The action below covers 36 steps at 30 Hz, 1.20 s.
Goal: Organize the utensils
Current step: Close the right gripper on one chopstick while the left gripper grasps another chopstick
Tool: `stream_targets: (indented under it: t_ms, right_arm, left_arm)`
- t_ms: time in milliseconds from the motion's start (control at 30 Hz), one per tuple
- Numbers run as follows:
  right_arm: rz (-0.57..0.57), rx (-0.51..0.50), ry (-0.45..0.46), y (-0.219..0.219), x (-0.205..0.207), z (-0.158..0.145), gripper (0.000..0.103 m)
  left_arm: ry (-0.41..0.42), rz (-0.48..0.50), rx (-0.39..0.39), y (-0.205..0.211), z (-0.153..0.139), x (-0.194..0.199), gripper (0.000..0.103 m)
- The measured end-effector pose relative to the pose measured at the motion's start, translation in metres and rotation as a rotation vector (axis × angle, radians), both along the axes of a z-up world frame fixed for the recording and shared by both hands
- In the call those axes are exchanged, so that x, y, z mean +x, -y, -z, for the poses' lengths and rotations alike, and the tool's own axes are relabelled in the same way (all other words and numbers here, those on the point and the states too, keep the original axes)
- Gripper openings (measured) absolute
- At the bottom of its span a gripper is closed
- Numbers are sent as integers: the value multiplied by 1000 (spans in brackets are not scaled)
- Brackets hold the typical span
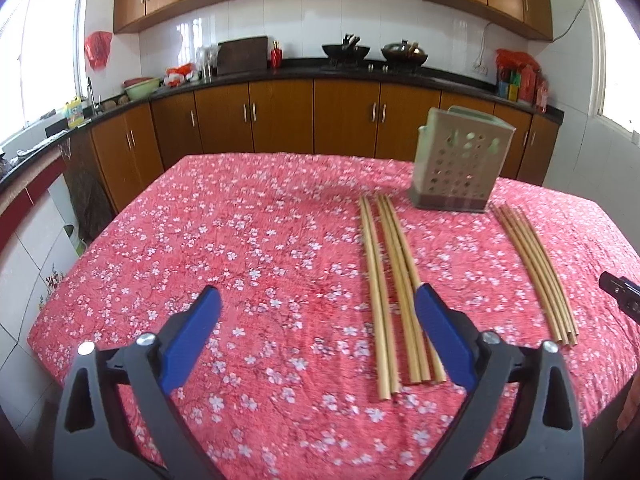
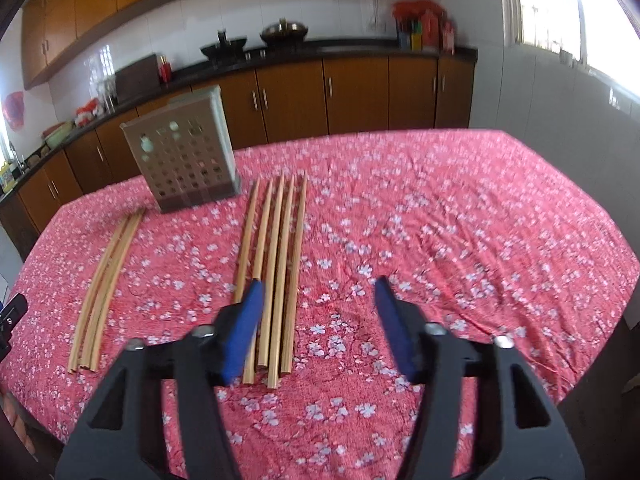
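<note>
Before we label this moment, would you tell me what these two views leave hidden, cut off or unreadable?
- Holder interior: hidden by its perforated walls in both views; contents unknown.
- Left chopstick group: lower part partly covered by a left gripper finger.
- Right chopstick group: one stick partly behind a right gripper finger; motion blur.
- Dark object: cut off by the left view's edge; unidentifiable.
- Counter bottles: too small to read.
</note>
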State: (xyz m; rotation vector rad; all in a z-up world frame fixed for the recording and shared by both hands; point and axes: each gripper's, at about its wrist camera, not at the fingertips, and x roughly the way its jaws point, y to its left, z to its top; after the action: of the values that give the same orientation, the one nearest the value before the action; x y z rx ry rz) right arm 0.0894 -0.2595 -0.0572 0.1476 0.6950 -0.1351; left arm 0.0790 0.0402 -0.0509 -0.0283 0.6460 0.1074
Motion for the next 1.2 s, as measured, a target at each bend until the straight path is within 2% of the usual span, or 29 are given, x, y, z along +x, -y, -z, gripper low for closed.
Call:
stream_targets:
  t_ms: [67, 100, 133, 267, 433, 500, 633, 700, 800, 1033, 1200]
  right_arm:
    - [-9, 45, -53, 3, 15, 9, 32]
    - [-19, 70, -76, 3, 22, 14, 30]
    - [-31, 89, -93, 3, 28, 18, 23]
    - [-55, 117, -139, -3, 45, 26, 18]
    - [-62, 95, -190, -8, 56, 36, 12]
    - [-59, 82, -176, -4, 59, 39, 9]
    - [-27, 80, -167, 4, 59, 40, 8]
    - [-17, 86, -166, 8, 59, 40, 8]
    - [-17, 86, -162, 11, 58, 40, 8]
    - [-20, 61, -158, 10, 55, 41, 8]
    - [-26, 45, -165, 5, 58, 42, 8]
  left_arm:
    - [-26, 5, -8, -4, 3, 8, 82]
    - [-38, 10, -15, -5, 4, 11, 79]
    - [-52, 17, -25, -8, 6, 15, 77]
    - [-89, 44, -37, -8, 12, 25, 67]
    - [-123, 104, -51, -1, 19, 36, 58]
    - [-137, 129, -61, 1, 22, 39, 56]
    - [-173, 165, -110, 3, 28, 47, 49]
    - [-193, 183, -124, 5, 31, 52, 39]
    - [-222, 202, -129, 8, 36, 57, 32]
    - [-265, 214, -91, 8, 46, 62, 28]
    - [-279, 220, -14, 14, 49, 67, 26]
